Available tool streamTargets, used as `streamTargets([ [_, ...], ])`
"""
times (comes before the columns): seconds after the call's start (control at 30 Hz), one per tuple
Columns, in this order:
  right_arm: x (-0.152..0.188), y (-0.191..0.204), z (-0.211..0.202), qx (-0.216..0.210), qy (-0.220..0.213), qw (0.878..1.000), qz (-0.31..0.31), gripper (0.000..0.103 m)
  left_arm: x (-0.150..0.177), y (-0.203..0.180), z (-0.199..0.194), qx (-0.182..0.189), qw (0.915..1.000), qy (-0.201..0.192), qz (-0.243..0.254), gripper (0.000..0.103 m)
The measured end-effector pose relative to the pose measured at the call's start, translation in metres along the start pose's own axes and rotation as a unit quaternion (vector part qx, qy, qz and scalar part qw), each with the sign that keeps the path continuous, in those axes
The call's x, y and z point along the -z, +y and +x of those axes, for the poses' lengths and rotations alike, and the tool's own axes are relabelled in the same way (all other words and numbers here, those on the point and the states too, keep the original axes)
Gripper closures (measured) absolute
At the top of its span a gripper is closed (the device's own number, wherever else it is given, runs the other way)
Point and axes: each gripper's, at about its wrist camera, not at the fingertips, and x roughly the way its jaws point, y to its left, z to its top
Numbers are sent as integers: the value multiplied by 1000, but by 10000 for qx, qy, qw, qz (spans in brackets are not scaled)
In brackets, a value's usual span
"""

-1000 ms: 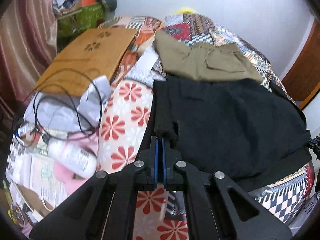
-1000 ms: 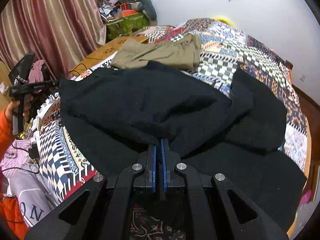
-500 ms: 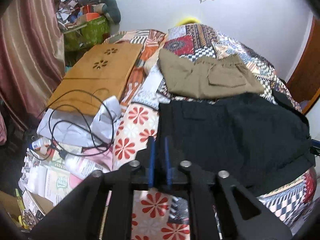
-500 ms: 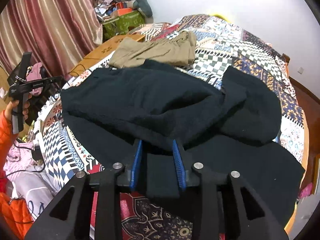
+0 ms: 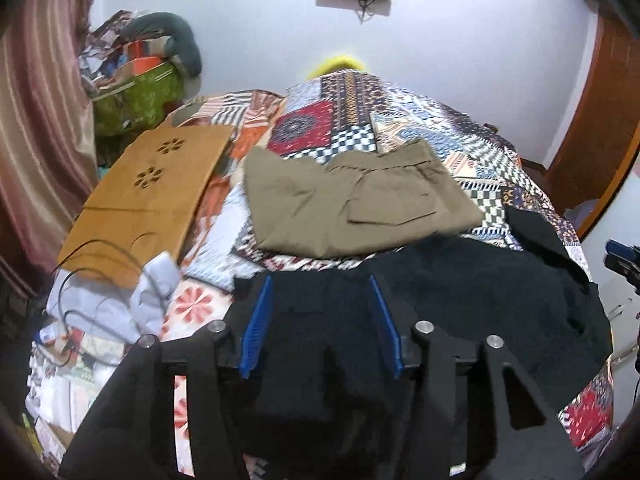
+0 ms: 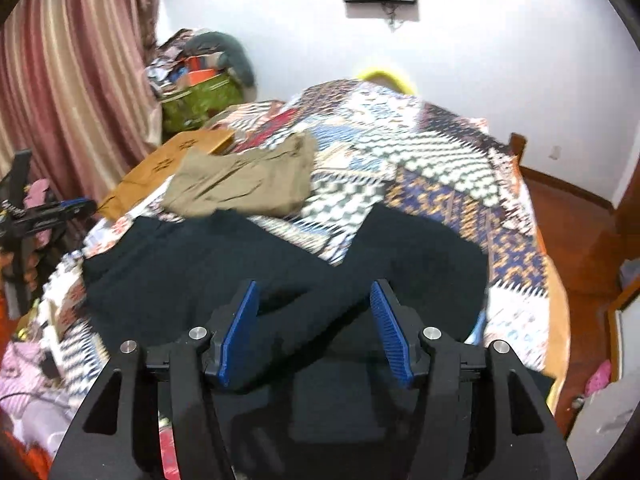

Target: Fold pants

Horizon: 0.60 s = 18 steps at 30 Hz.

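2 grippers hang over the bed [image 6: 516,216], jaws opening. The left gripper [image 5: 322,322] and right gripper [image 6: 314,330] grip nothing. The black pants [image 5: 480,292] lie released, folded across the near quilt, beside folded khaki pants [image 5: 352,208].

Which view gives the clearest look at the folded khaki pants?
The left wrist view. There the khaki pants lie sharp and near centre on the patchwork bedspread, with pocket flap and waistband readable, just beyond the black pants. The right wrist view shows them smaller, off to the left and motion-blurred.
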Motion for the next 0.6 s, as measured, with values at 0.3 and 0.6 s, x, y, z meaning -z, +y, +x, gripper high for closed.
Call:
streamTargets([
  [0.3, -35, -33, 69, 206, 476, 9986, 92, 49, -16, -18, 37, 60, 9998, 91, 172, 50],
  [0.6, -47, -29, 155, 130, 1332, 9909, -123, 49, -16, -19, 63, 94, 9995, 266, 111, 50],
])
